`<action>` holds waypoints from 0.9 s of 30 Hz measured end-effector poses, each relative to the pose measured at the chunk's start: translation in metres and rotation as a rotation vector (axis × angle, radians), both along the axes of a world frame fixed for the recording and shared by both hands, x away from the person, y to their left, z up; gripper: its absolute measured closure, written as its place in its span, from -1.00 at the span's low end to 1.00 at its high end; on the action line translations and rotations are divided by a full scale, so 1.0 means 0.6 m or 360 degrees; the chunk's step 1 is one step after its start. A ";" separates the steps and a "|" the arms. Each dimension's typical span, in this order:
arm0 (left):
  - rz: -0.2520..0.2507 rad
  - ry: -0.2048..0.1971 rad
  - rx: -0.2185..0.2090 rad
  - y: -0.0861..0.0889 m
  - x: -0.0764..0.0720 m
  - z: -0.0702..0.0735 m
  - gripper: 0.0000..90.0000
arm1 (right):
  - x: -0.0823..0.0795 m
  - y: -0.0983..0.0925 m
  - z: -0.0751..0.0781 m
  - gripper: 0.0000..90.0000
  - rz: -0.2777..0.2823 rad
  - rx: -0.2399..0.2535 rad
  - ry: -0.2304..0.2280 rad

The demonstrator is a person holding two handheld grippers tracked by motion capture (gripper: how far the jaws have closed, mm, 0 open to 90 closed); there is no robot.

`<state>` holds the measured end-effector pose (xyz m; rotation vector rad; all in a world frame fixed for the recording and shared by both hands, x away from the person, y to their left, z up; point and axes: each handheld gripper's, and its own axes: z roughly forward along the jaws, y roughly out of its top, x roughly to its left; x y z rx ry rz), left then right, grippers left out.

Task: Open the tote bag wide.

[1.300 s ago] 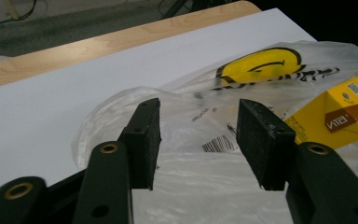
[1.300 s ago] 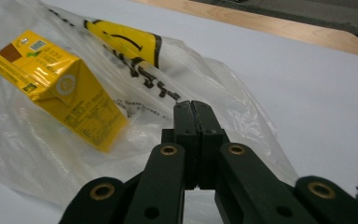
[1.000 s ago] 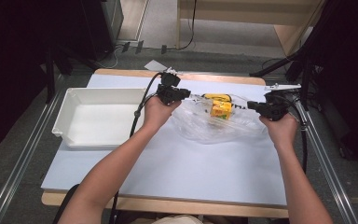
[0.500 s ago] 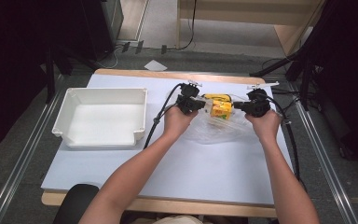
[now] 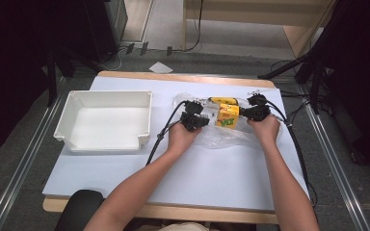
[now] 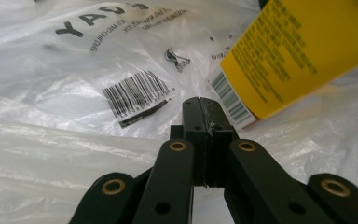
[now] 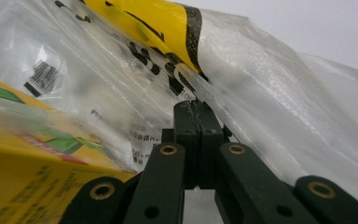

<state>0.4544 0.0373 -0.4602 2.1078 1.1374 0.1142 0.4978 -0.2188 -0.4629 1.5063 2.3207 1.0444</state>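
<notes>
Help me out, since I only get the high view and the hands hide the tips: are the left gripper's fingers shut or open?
Observer: Shut. In the left gripper view, the left gripper has its fingers pressed flat together with no gap.
Operator: And the right one?
Observer: The right gripper is shut too, with its tips up against the clear plastic bag. I cannot tell whether any film is pinched.
Operator: Anything readable on that bag?
Observer: A black barcode is printed on the film, just left of the yellow carton in the left gripper view.
</notes>
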 end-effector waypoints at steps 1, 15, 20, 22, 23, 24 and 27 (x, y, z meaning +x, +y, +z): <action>-0.0009 0.0000 0.0002 -0.001 -0.003 -0.002 1.00 | 0.002 0.001 -0.003 1.00 0.0009 -0.0005 -0.0004; -0.0173 -0.0006 0.0007 0.007 -0.072 -0.016 1.00 | 0.060 0.004 -0.018 1.00 -0.0101 0.0002 0.0030; -0.0217 0.0000 -0.0017 0.020 -0.097 -0.018 1.00 | 0.083 0.017 -0.016 1.00 -0.0113 -0.0046 0.0019; -0.0235 0.0008 -0.0023 0.025 -0.107 -0.018 1.00 | 0.089 0.020 -0.016 1.00 -0.0119 -0.0048 0.0009; -0.0240 0.0005 -0.0027 0.028 -0.111 -0.019 1.00 | 0.092 0.021 -0.017 1.00 -0.0123 -0.0047 0.0000; -0.0252 0.0002 -0.0034 0.030 -0.116 -0.020 1.00 | 0.094 0.022 -0.018 1.00 -0.0136 -0.0045 -0.0011; -0.0264 0.0002 -0.0053 0.032 -0.127 -0.021 1.00 | 0.100 0.023 -0.020 1.00 -0.0163 -0.0033 -0.0029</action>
